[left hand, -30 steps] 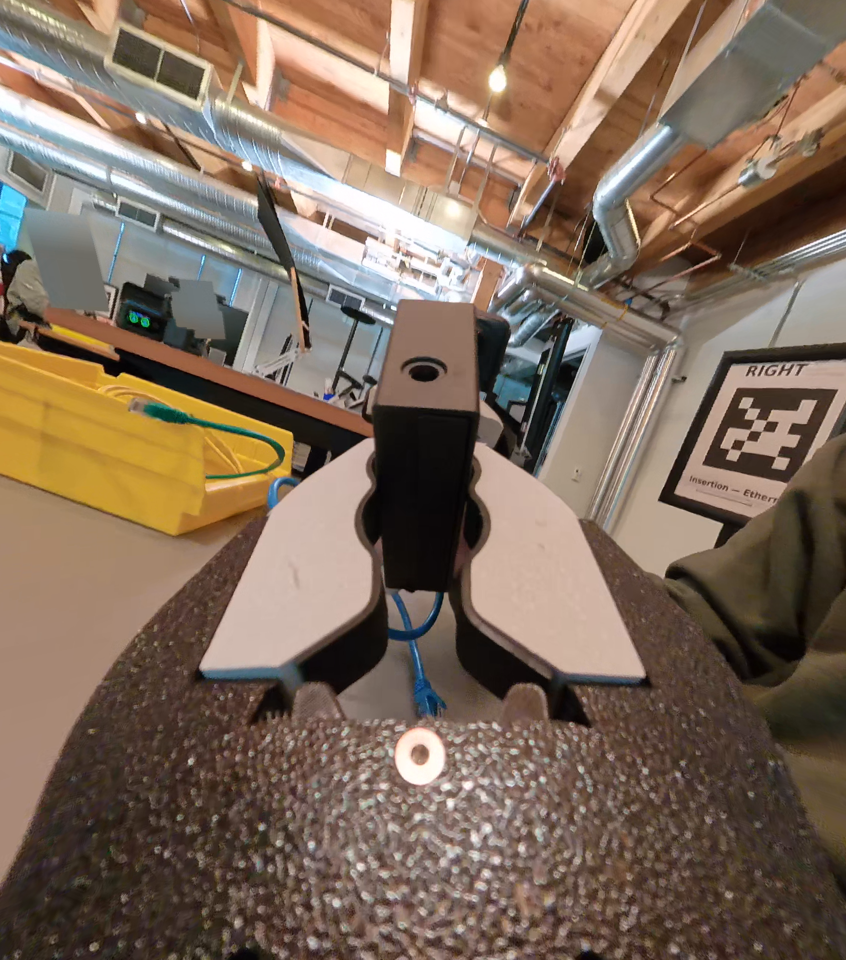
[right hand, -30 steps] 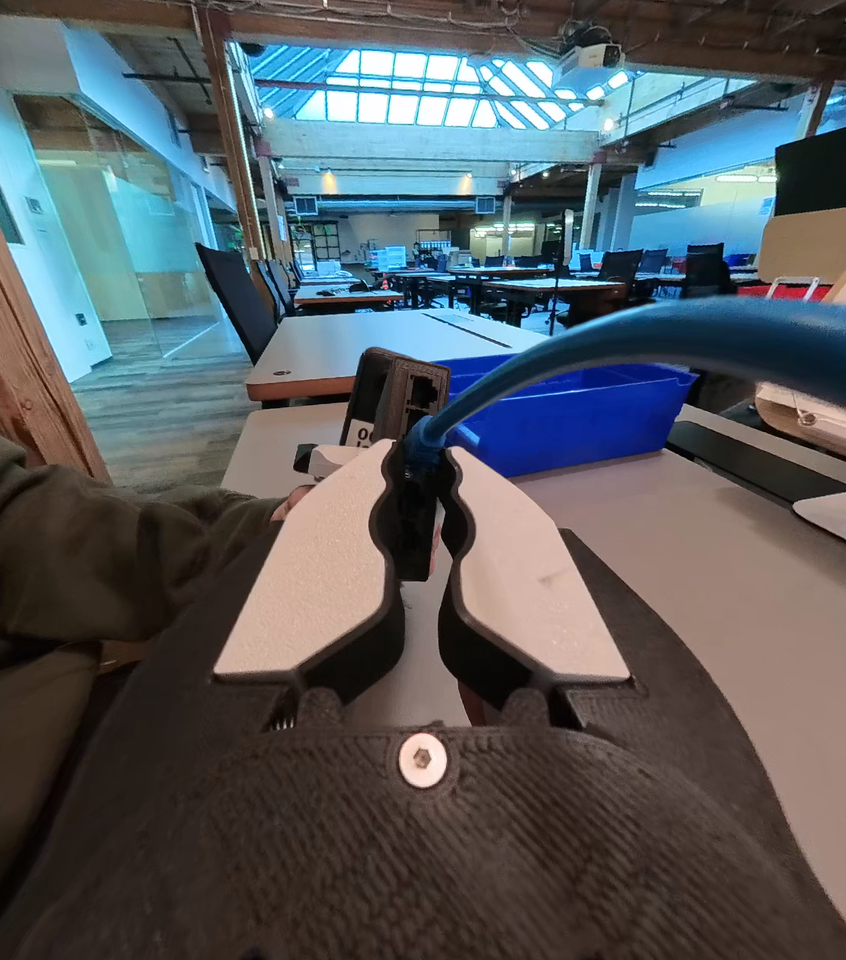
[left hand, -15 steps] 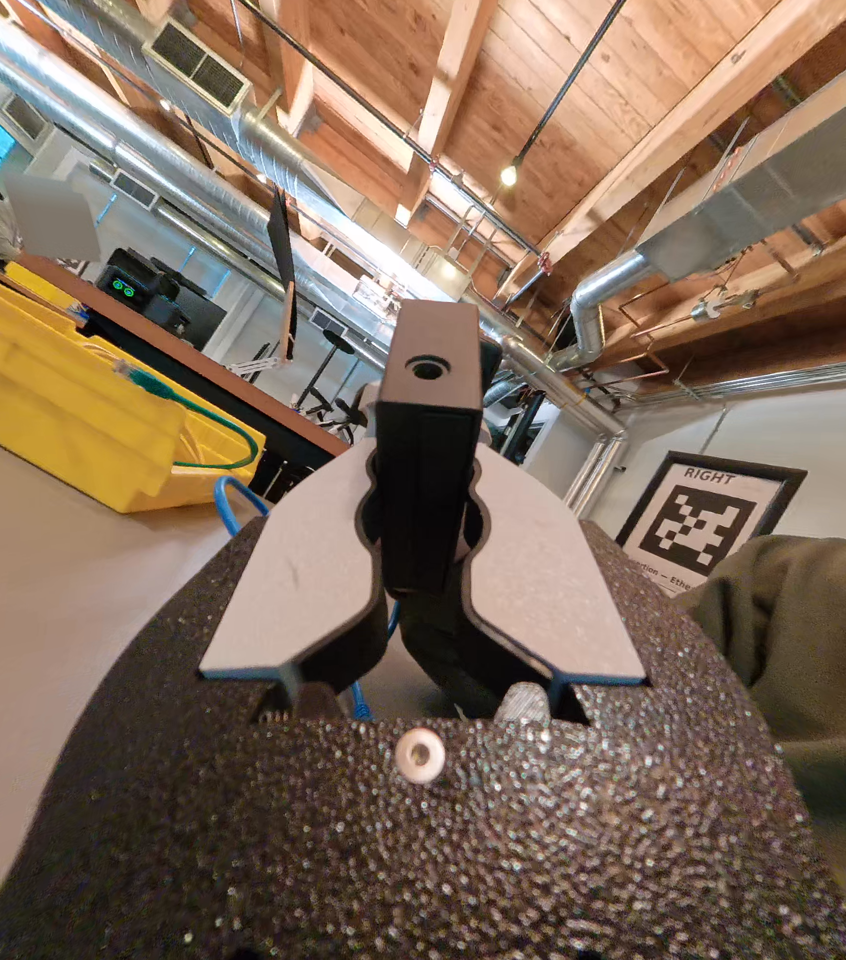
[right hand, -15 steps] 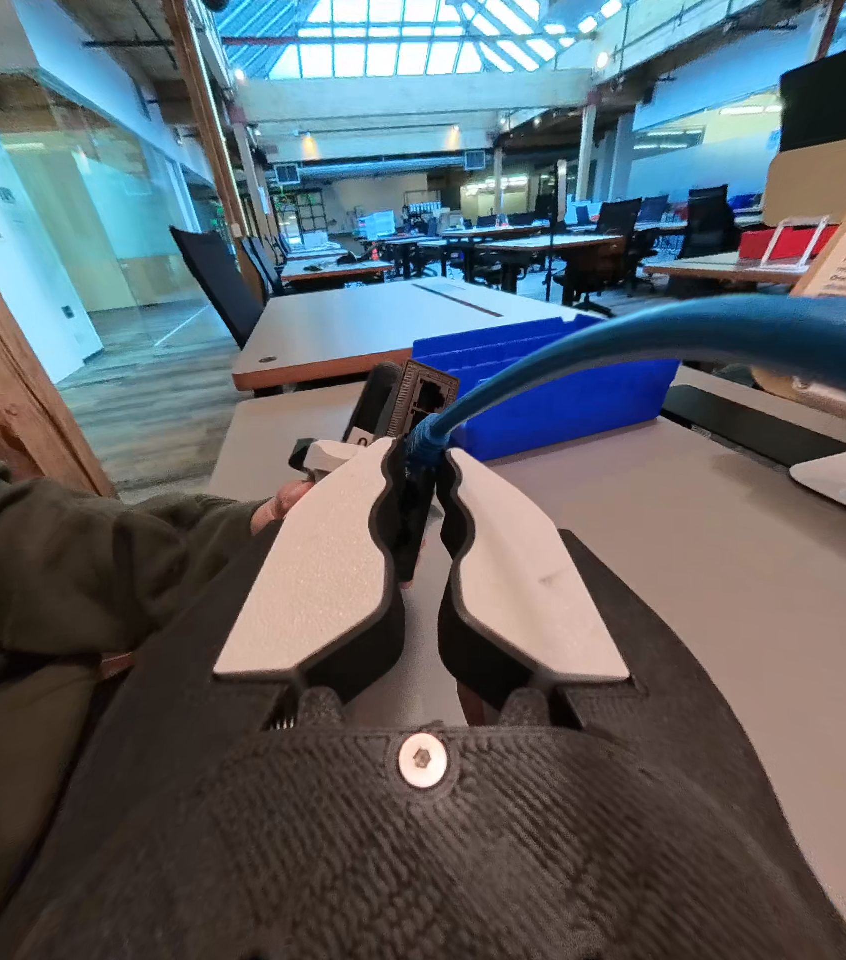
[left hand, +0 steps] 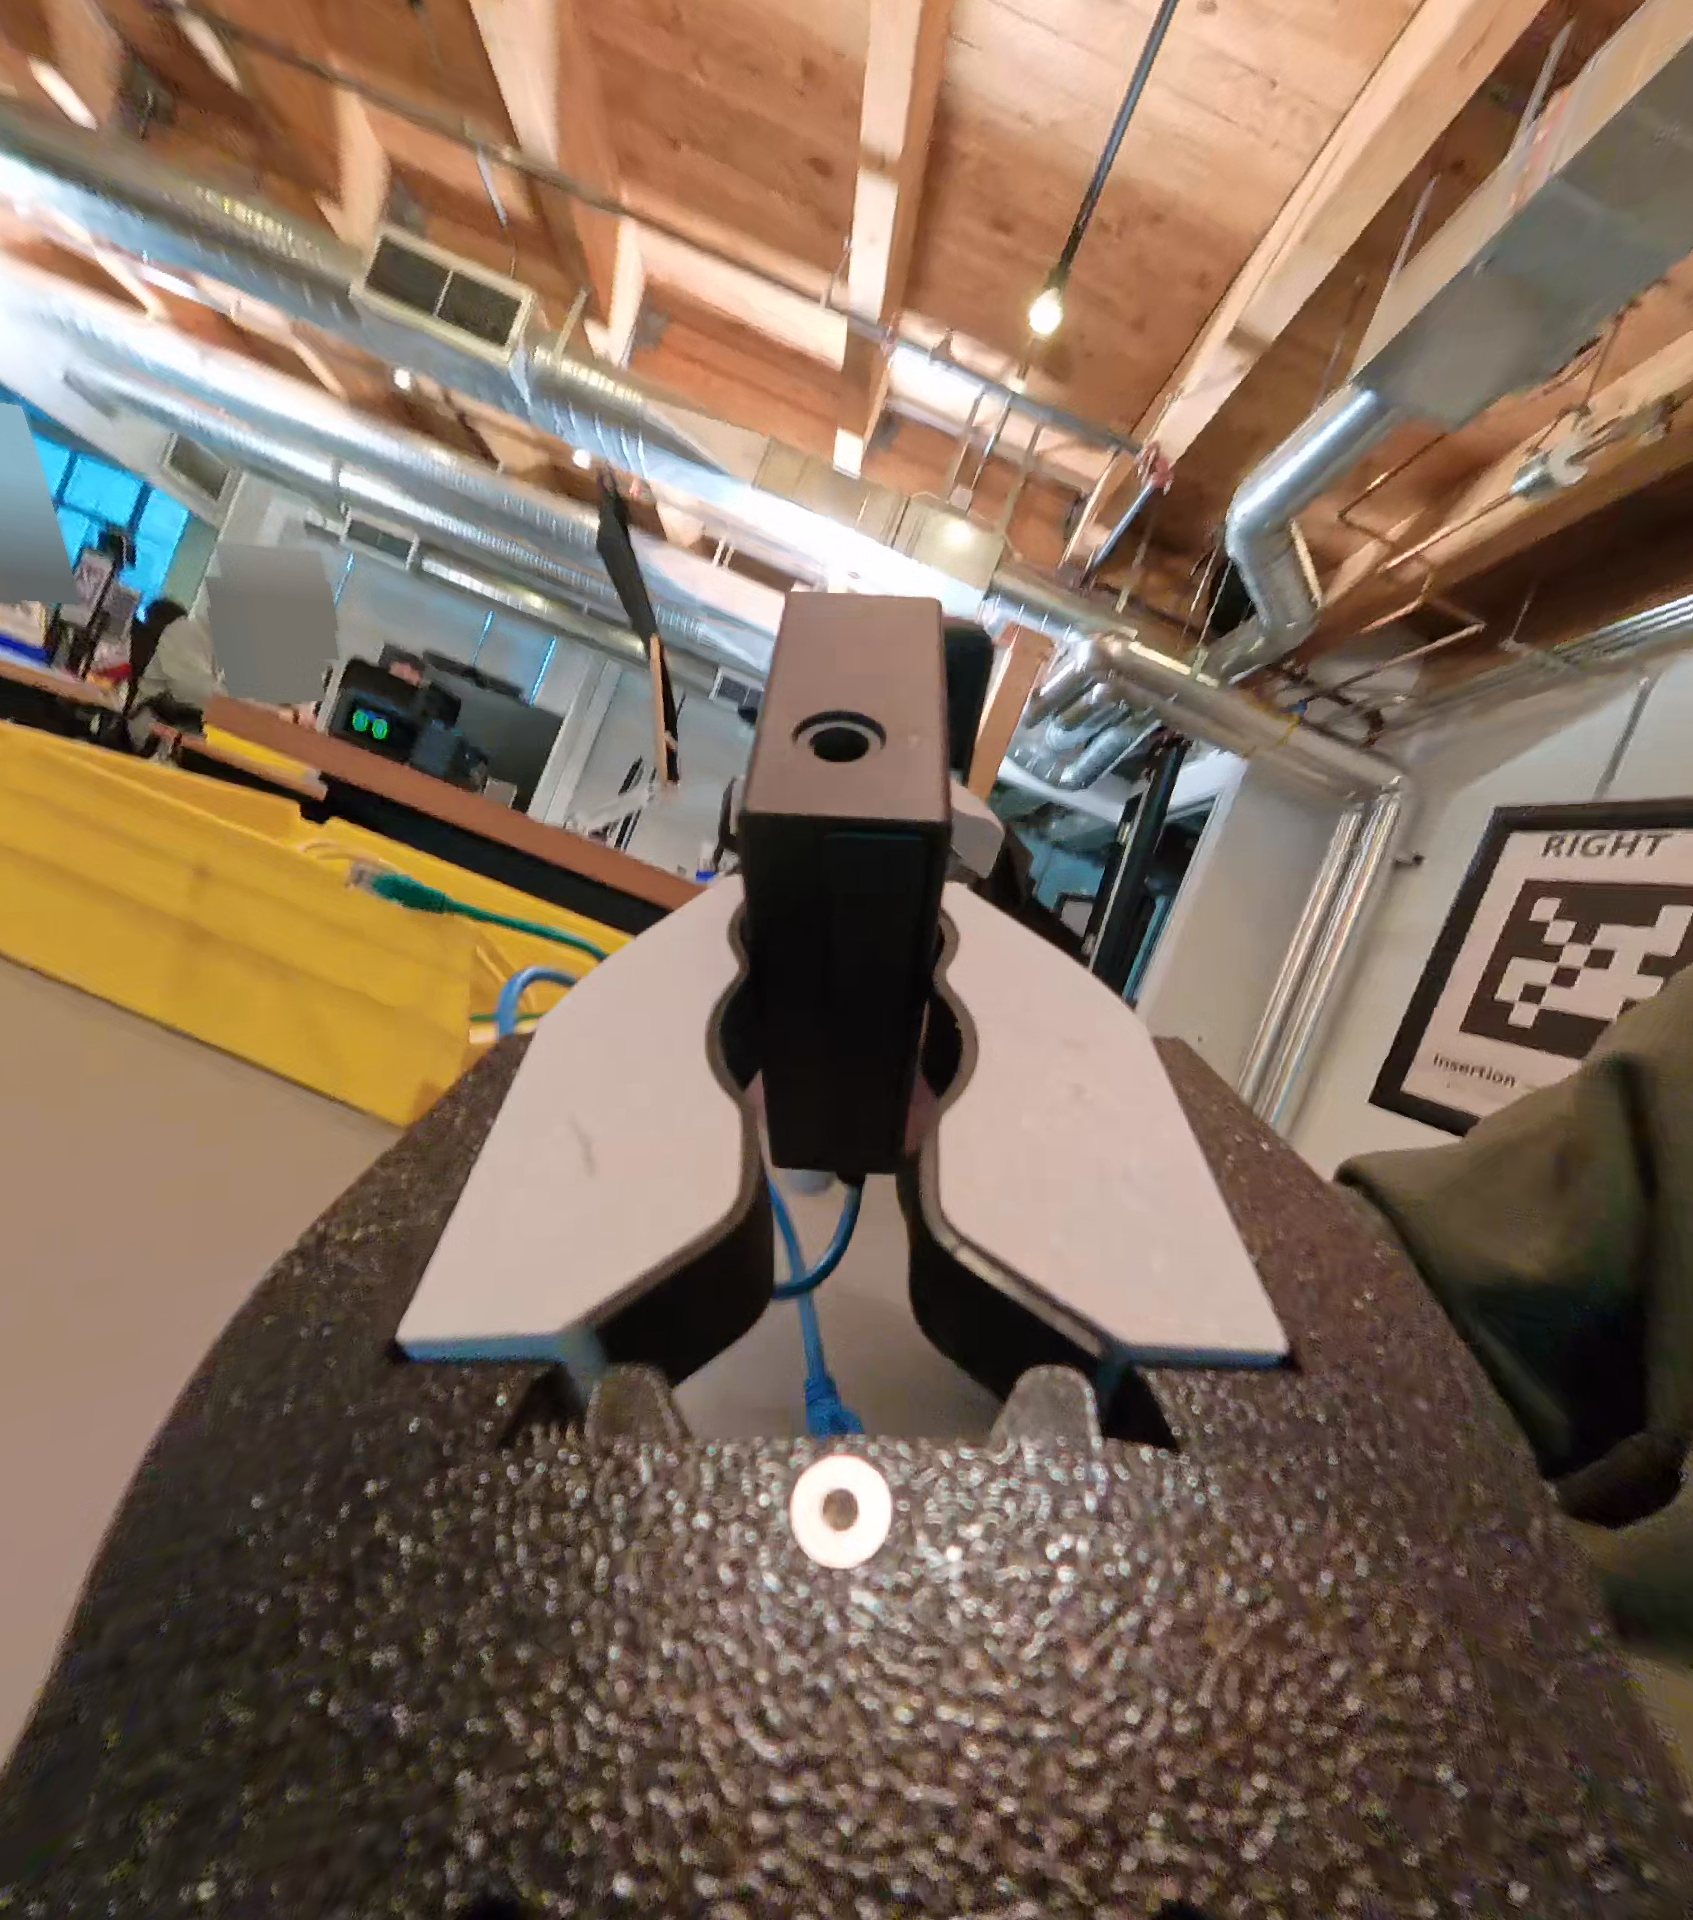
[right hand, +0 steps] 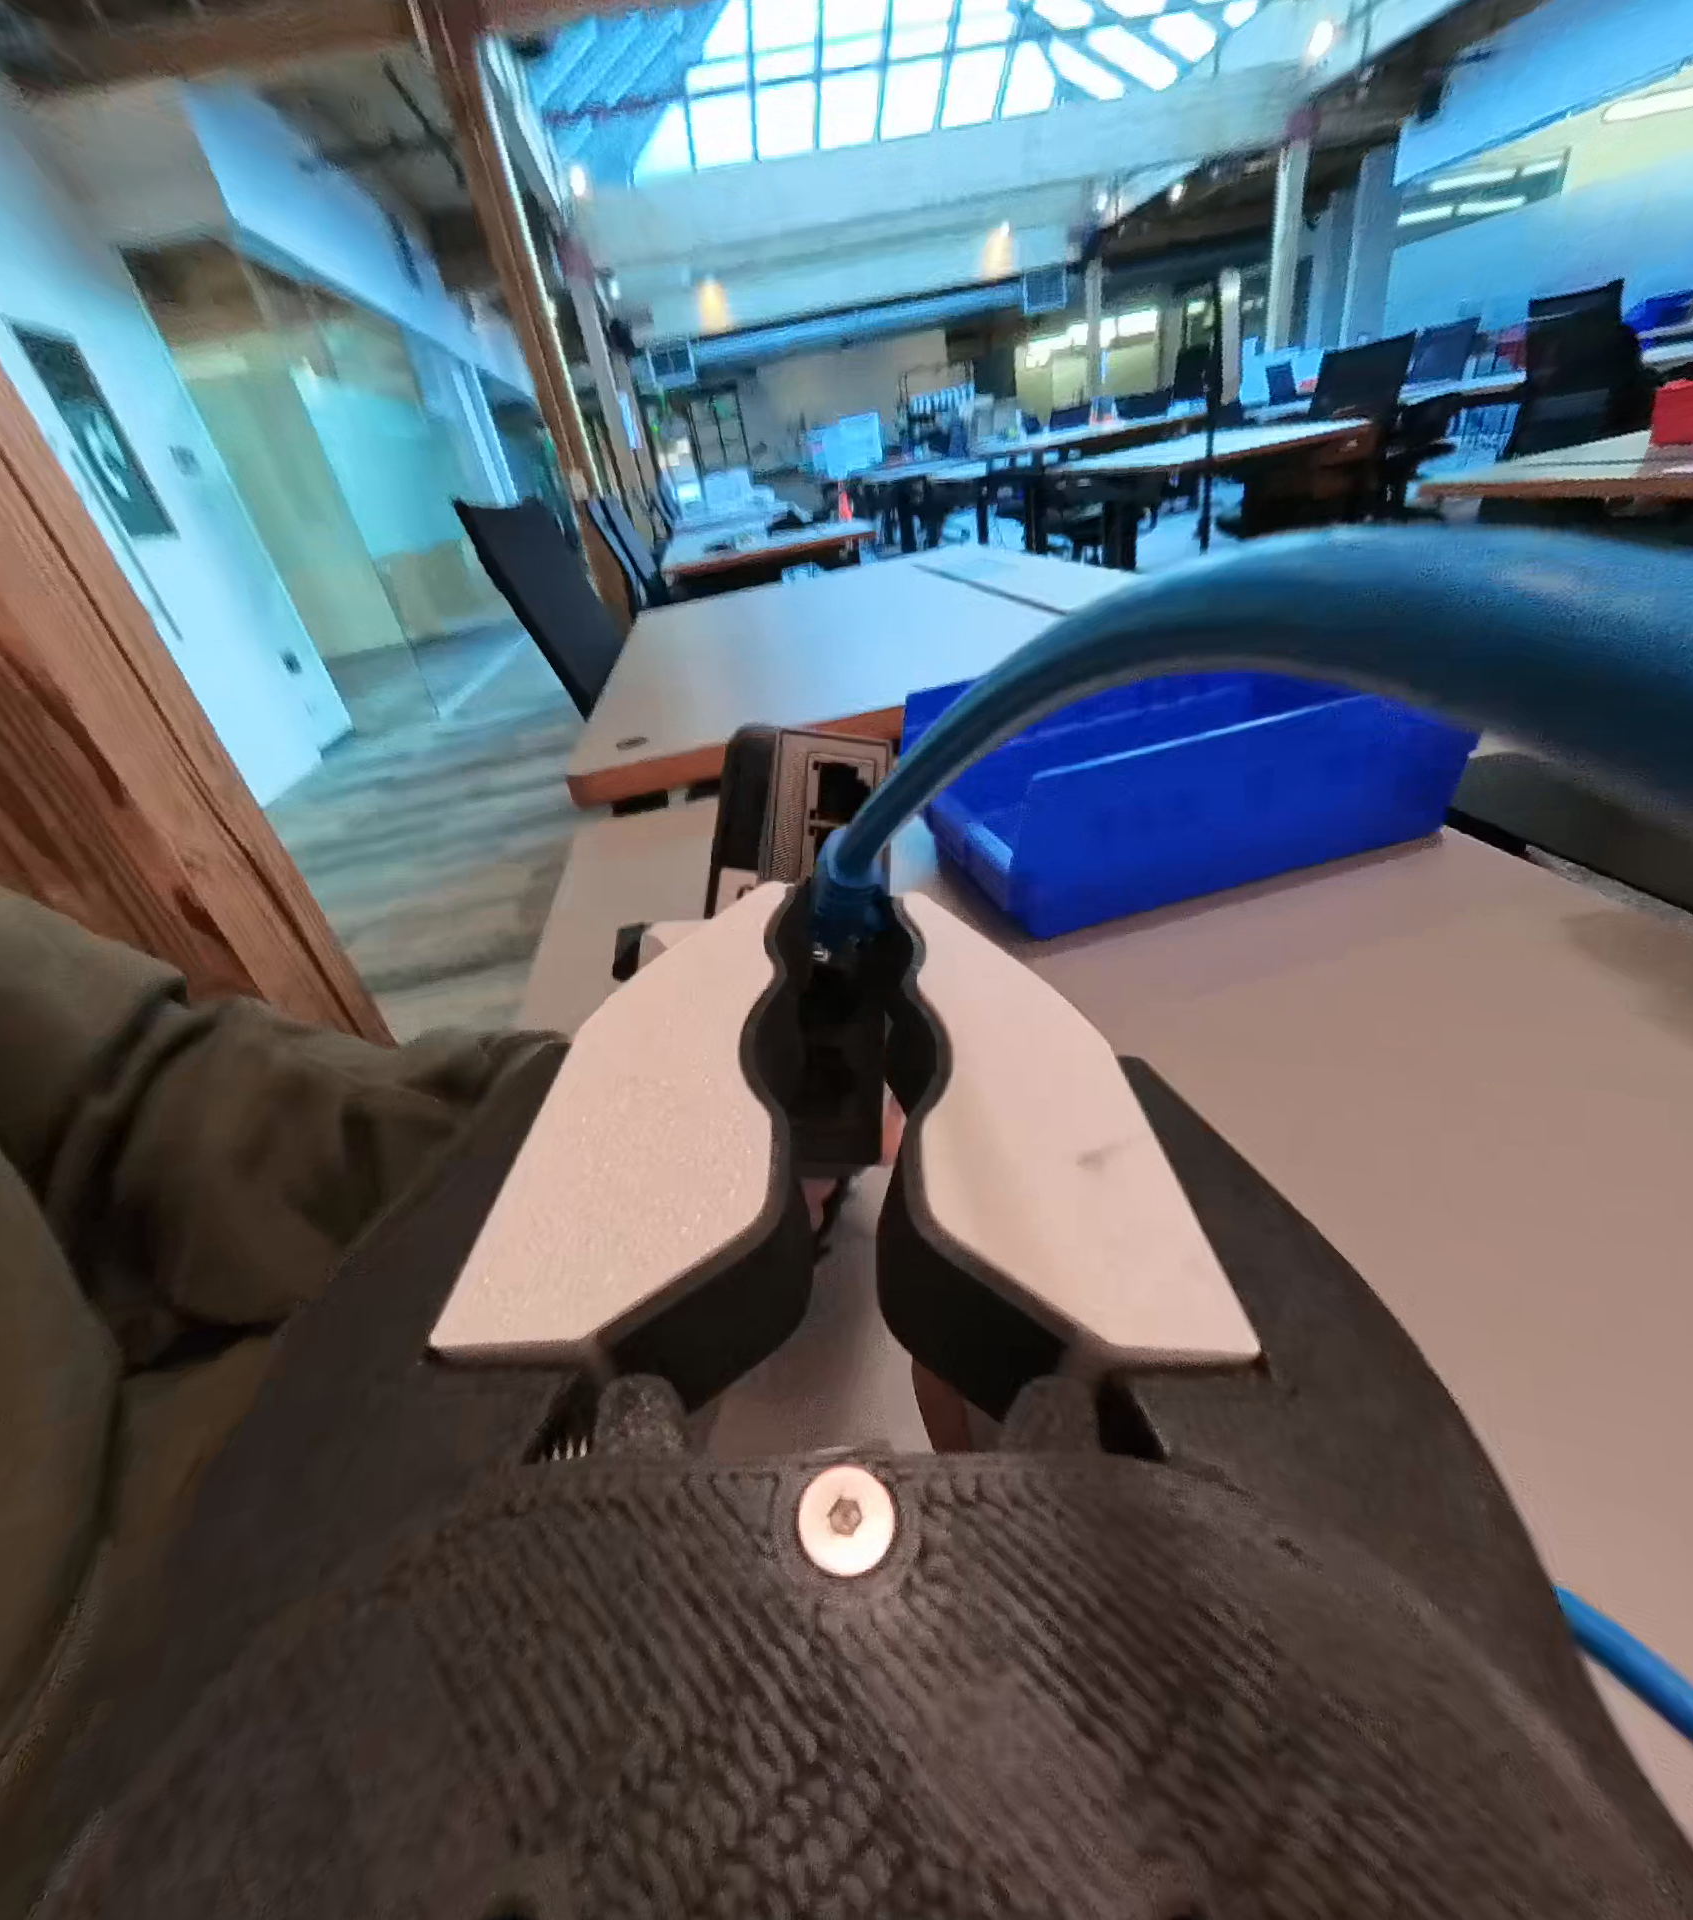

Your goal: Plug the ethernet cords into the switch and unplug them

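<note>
Left tongs: clamped on the switch, a black box held upright and end-on between the pads. In the right wrist view the same switch sits past the right tongs at 12 o'clock, port face toward the camera, one empty port visible.

Right tongs: narrow, pinching the plug of the blue cord. Boot sticks out of the tips toward the switch. Cord arcs up and off to 3 o'clock, then runs along the surface at 5 o'clock. Plug looks right at the port face; can't tell if it's seated, the tips hide the joint.

Judgement: mid insert or extract on that port. To do it well:
- Keep the plug axis square to the port face. A skewed plug will likely bind.
- Left tongs are only the reaction force. Grip is on the lower part of the box, so it could pivot if pushed hard; push straight along the long grip line.
- If unplugging, the latch tab has to be pressed first. Can't see which way the tab faces.
- Watch the cord arc: its stiffness may twist the plug in the pinch.

Further out: left view shows a second blue cord end on the surface at 6 o'clock under the switch, yellow bin at 9 o'clock with a green cord on its rim. Right view: blue bin at 1 o'clock, sleeve at 9 o'clock.
</note>
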{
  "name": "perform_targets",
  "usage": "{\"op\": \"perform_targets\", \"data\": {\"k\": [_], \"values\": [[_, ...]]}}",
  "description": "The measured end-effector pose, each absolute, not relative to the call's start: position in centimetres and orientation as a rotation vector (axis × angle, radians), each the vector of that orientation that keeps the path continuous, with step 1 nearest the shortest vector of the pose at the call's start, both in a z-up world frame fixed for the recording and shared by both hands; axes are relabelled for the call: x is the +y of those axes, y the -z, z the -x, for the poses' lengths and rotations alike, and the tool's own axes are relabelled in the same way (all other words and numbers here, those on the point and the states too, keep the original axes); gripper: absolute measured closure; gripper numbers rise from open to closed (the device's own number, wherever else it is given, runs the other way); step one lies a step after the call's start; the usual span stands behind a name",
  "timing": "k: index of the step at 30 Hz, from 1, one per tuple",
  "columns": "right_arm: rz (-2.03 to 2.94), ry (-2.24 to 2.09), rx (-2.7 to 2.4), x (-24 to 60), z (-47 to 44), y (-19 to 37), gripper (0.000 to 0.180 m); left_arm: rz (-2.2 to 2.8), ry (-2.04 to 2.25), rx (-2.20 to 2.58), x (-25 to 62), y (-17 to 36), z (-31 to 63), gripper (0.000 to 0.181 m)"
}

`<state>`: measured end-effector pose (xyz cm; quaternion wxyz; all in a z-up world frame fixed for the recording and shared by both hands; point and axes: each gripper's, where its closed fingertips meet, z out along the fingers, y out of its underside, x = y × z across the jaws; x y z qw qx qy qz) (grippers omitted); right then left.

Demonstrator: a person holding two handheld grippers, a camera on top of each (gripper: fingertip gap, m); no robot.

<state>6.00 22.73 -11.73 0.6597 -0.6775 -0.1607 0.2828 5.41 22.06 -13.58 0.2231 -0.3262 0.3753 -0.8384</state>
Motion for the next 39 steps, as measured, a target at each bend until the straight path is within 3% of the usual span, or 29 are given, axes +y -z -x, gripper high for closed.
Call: {"op": "perform_targets", "data": {"k": [5, 16, 19, 21, 23, 30, 34, 39], "values": [[1.553, -0.622, -0.33, 23.3, -6.5, 12.3, 0.164, 1.031, 2.48, 1.001, 22.3, 14.0, -5.7, 0.153], [1.528, -0.581, -0.395, 22.1, -6.7, 12.5, 0.165, 0.987, 2.156, 1.193, 21.7, 13.9, -5.7, 0.154], [1.679, -0.447, -0.435, 21.3, -7.1, 15.3, 0.165, 0.998, 1.986, 1.247, 22.7, 13.9, -5.8, 0.154], [1.854, -0.352, -0.561, 20.0, -6.2, 18.3, 0.147, 0.996, 1.826, 1.3, 23.7, 14.3, -5.6, 0.154], [1.97, -0.276, -0.713, 18.4, -4.8, 20.3, 0.146, 0.949, 1.713, 1.384, 24.0, 14.6, -5.2, 0.153], [1.836, 0.241, -0.832, 18.4, -4.9, 13.0, 0.154, 0.786, 1.52, 1.545, 23.0, 15.3, -4.3, 0.154], [1.835, 0.359, -0.953, 19.8, -5.6, 12.7, 0.15, 0.689, 1.564, 1.561, 21.7, 14.5, -3.8, 0.154], [1.855, 0.278, -1.03, 20.4, -5.1, 13.2, 0.16, 0.62, 1.519, 1.592, 21.1, 14.6, -3.5, 0.154]]}}
